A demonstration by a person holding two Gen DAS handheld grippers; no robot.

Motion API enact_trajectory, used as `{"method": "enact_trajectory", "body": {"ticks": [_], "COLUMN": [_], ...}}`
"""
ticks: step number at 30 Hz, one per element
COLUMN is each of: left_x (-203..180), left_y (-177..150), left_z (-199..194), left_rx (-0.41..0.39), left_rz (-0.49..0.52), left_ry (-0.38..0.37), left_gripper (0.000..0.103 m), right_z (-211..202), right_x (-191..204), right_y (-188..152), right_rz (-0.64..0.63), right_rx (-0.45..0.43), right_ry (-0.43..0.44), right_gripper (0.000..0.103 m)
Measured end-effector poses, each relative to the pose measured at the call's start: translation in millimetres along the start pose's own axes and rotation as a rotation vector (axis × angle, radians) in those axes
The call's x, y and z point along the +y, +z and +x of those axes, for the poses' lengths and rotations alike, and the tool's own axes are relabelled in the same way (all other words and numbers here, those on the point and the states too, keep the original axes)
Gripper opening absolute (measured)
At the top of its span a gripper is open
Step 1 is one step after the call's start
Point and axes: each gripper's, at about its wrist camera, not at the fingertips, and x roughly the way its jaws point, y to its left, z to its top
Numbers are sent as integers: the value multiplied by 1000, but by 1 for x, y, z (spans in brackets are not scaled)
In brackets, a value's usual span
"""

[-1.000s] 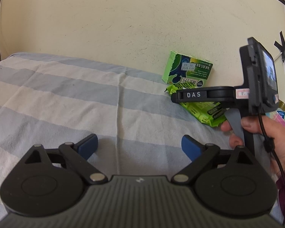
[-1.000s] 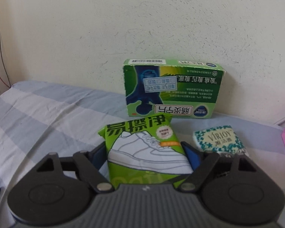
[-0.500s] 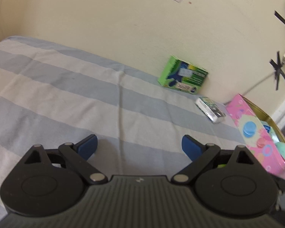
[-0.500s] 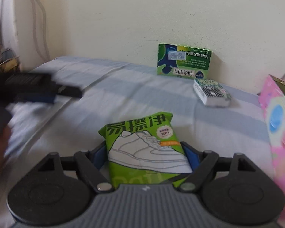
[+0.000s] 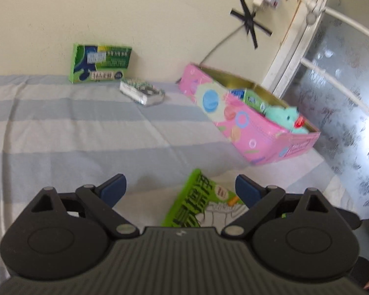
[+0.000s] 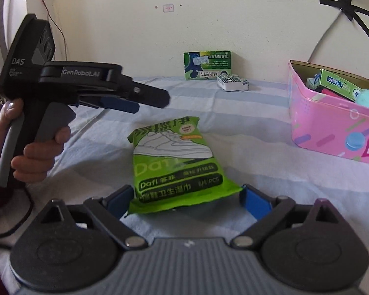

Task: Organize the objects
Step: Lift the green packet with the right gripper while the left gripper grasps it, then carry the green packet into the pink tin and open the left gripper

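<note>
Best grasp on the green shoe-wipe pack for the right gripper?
Pinch the green wipe pack across its short width near the sealed end closest to the right gripper, coming in low from the near side. It lies flat on the striped sheet, long axis pointing away, and its near end already sits between the open blue fingers. The pack looks soft, so probably close gently.

**My two black grippers**

My left gripper [image 6: 125, 103] was black, lettered "DAS" and "GenRobot.AI", with blue pads, a grey trigger and a black cable. My bare hand [image 6: 34, 150] wore a maroon sleeve. My right gripper [image 6: 187, 200] showed ribbed dark housing, silver screws and blue fingertips [image 6: 254, 202].
</note>
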Motion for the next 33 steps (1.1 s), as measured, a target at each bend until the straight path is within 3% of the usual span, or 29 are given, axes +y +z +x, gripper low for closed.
{"method": "enact_trajectory", "body": {"ticks": [4, 6, 8, 10, 12, 13, 18, 23, 27, 33], "left_x": [-19, -22, -28, -37, -46, -52, -87, -119, -146, -177], "left_y": [-16, -19, -22, -26, -27, -25, 2, 47, 82, 122], "left_z": [2, -3, -5, -6, -9, -12, -18, -1, 39, 130], "left_rx": [16, 26, 32, 23, 12, 4, -84, -148, -163, -118], "left_rz": [78, 46, 15, 14, 9, 11, 84, 133, 168, 193], "left_ry": [79, 30, 14, 32, 35, 28, 24, 0, -21, 1], "left_gripper": [94, 72, 68, 66, 59, 59, 56, 56, 56, 57], "right_z": [-2, -6, -12, -17, -21, -24, -41, -66, -68, -28], "right_x": [7, 7, 10, 14, 13, 11, -16, -45, -94, -182], "right_y": [-5, -11, -15, -18, -20, -21, -11, 17, 48, 81], "right_rz": [-34, -19, -9, -6, 14, 31, 124, 98, 111, 195], "right_rx": [-7, -21, -39, -51, -59, -66, -158, -273, -309, -246], "right_ry": [-36, -38, -30, -12, -14, -17, -20, -92, -141, -189], "right_gripper": [96, 92, 78, 49, 35, 22, 22, 22, 26, 29]}}
